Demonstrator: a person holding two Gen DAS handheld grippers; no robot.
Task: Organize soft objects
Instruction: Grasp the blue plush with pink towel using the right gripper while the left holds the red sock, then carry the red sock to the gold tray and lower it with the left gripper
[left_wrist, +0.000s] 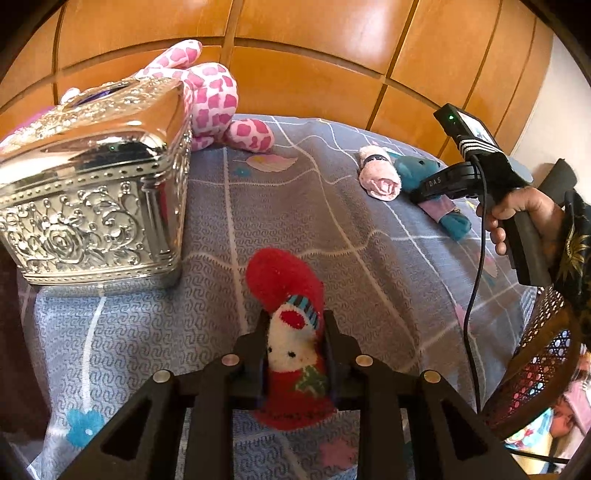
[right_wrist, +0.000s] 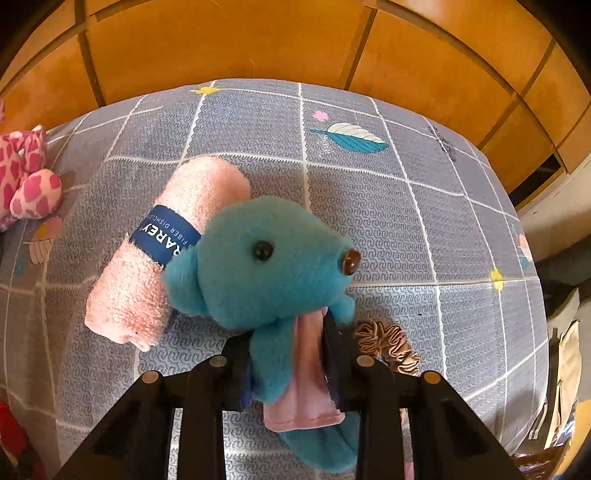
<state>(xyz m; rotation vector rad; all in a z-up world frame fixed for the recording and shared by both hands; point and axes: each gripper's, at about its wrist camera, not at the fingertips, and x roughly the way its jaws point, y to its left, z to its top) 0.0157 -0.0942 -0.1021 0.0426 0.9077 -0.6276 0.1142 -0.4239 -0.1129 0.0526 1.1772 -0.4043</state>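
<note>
Early stage. Left claw (left_wrist: 295, 332) clenched on red sock (left_wrist: 284, 280), near the silver box (left_wrist: 92, 192) on the bed (left_wrist: 295, 206). Right claw (right_wrist: 288, 343) grasps blue plush (right_wrist: 266, 258). Pink towel roll (right_wrist: 166, 251), spotted plush (left_wrist: 214, 99) still loose, farther from the box.

Two wrist-mounted fisheye views over one bedspread.

Left wrist view: mounted behind the left gripper (left_wrist: 295, 332), angled down and forward across the grey checked bedspread (left_wrist: 369, 258) toward the wooden headboard (left_wrist: 314, 44); close range, with the right gripper (left_wrist: 421, 194) visible at far right. Right wrist view: mounted behind the right gripper (right_wrist: 286, 336), pitched more steeply down, very near the surface. Shared area: bedspread (right_wrist: 406, 221), headboard (right_wrist: 258, 37), pink rolled towel (left_wrist: 378, 177) (right_wrist: 166, 251), blue plush toy (left_wrist: 419, 168) (right_wrist: 266, 258) and pink spotted plush (left_wrist: 218, 107) (right_wrist: 26, 177).
</note>
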